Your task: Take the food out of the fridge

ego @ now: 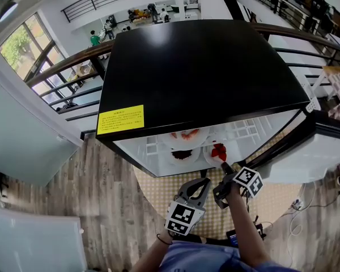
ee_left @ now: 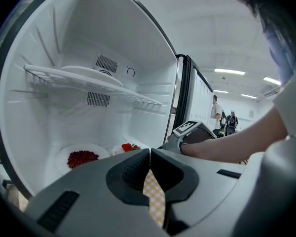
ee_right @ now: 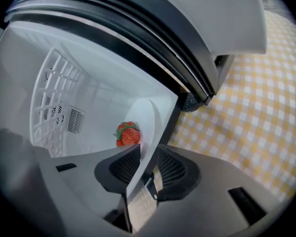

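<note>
A black mini fridge [ego: 204,67] stands with its door [ego: 323,152] swung to the right. On its floor lie a white plate [ee_right: 150,112] of strawberries [ee_right: 128,134] and, left of it, a plate of dark red berries [ee_left: 81,158]. Another plate [ee_left: 91,75] rests on the wire shelf above. My right gripper [ee_right: 148,157] reaches into the fridge with the near rim of the strawberry plate [ego: 215,152] pinched between its pads. My left gripper [ee_left: 149,154] hangs shut and empty just outside the opening, left of the right gripper [ego: 224,169].
A yellow checkered mat [ee_right: 256,112] covers the wood floor in front of the fridge. The door's dark seal [ee_right: 187,68] runs close above the right gripper. A railing [ego: 73,67] stands behind the fridge, with people far off beyond it.
</note>
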Available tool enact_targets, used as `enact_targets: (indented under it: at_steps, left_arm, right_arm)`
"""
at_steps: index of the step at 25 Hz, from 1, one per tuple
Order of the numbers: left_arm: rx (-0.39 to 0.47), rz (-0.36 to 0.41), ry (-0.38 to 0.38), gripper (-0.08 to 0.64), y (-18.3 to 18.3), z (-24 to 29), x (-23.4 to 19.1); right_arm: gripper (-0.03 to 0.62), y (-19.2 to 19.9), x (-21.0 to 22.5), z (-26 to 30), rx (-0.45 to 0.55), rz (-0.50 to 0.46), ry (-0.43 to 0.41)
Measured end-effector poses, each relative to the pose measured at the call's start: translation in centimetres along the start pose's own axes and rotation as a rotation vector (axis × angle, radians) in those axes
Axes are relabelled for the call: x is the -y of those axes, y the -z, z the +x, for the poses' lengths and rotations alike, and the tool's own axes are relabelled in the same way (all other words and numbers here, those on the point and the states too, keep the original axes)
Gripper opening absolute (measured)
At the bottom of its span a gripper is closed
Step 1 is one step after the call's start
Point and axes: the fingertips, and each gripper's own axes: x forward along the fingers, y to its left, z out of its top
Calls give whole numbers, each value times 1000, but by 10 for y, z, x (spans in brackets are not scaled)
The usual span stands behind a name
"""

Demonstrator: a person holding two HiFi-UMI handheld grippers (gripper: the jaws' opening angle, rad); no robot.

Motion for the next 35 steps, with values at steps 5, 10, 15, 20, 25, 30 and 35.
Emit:
enact_targets:
  at_steps: [5, 10, 15, 20, 25, 30, 35]
  left_arm:
    - [-1, -9, -7, 17, 1, -2, 0]
    - [-6, -5, -8, 17, 4, -4, 1]
    - [-6, -77, 41, 18, 10, -3, 6]
    - [-41, -155, 67, 20, 22, 1, 6]
    - [-78, -256, 72, 48, 38, 8, -1]
    - [-146, -352, 131, 150, 57, 18, -1]
    - [-188, -411, 139, 160, 68, 32, -12]
  right_arm:
    - [58, 2, 1, -7, -10, 101, -40]
    - [41, 8, 6, -15, -23, 198, -83]
    - [28, 10, 2, -27, -29, 224, -136]
    - [23, 14, -1, -39, -38, 225, -158]
    - [21, 19, 4, -50, -47, 234, -155]
    - [20, 21, 7, -53, -46, 266, -170]
    - [20, 21, 9, -56, -47, 253, -171]
